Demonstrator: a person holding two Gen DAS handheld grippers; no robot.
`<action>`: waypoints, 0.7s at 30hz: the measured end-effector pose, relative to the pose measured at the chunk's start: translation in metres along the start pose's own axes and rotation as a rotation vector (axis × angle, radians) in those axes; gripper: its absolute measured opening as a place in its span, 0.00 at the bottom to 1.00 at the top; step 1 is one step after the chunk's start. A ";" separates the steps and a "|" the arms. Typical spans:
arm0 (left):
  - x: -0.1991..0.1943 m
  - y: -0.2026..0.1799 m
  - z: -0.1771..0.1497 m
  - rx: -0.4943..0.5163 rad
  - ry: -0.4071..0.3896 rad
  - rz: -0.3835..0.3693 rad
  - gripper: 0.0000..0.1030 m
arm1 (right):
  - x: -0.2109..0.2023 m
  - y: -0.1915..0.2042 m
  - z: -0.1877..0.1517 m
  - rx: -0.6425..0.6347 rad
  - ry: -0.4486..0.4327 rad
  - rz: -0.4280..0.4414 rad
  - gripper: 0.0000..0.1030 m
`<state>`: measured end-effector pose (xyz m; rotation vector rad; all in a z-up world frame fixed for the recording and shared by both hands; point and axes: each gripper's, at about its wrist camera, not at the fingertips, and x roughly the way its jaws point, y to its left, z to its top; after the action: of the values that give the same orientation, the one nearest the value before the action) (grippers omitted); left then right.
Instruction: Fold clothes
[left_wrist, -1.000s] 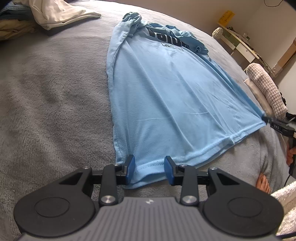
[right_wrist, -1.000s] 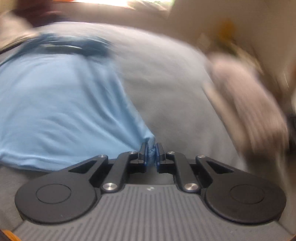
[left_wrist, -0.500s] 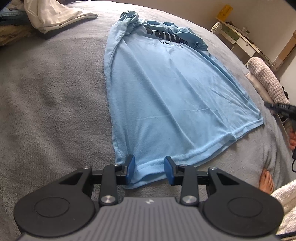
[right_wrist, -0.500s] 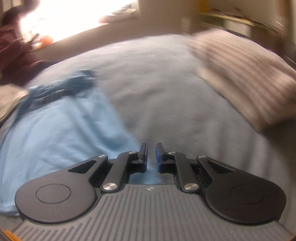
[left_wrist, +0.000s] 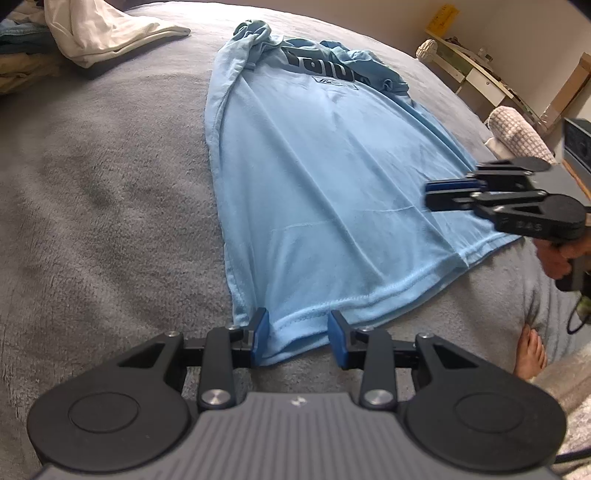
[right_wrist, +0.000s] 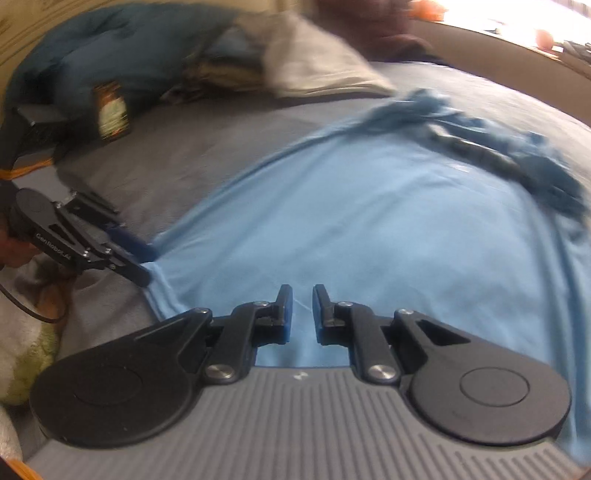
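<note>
While the blue shirt (left_wrist: 325, 192) is lying flat on the gray bed (left_wrist: 110, 206), the left gripper (left_wrist: 297, 334) is waiting at its near hem, jaws spread around the cloth. The right gripper (right_wrist: 302, 314) is hanging over the shirt, jaws nearly together, holding nothing.

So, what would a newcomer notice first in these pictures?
A light blue shirt lies flat on the grey bed, filling the middle. The left tongs straddle its near hem, open. The right tongs are over its right edge, holding nothing.
</note>
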<state>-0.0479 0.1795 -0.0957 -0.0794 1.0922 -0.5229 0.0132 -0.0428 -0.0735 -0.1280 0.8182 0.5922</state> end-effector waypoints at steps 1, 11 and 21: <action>0.000 0.002 -0.001 -0.006 -0.002 -0.007 0.35 | 0.006 0.004 0.001 -0.028 0.019 0.009 0.10; -0.010 0.019 0.002 -0.070 0.001 -0.088 0.39 | 0.026 0.018 0.001 -0.123 0.167 0.035 0.19; -0.028 0.040 0.008 -0.178 -0.143 -0.103 0.47 | 0.038 -0.056 0.100 0.311 0.037 0.075 0.44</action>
<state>-0.0363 0.2253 -0.0814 -0.3260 0.9962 -0.5031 0.1290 -0.0396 -0.0392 0.1766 0.9442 0.5269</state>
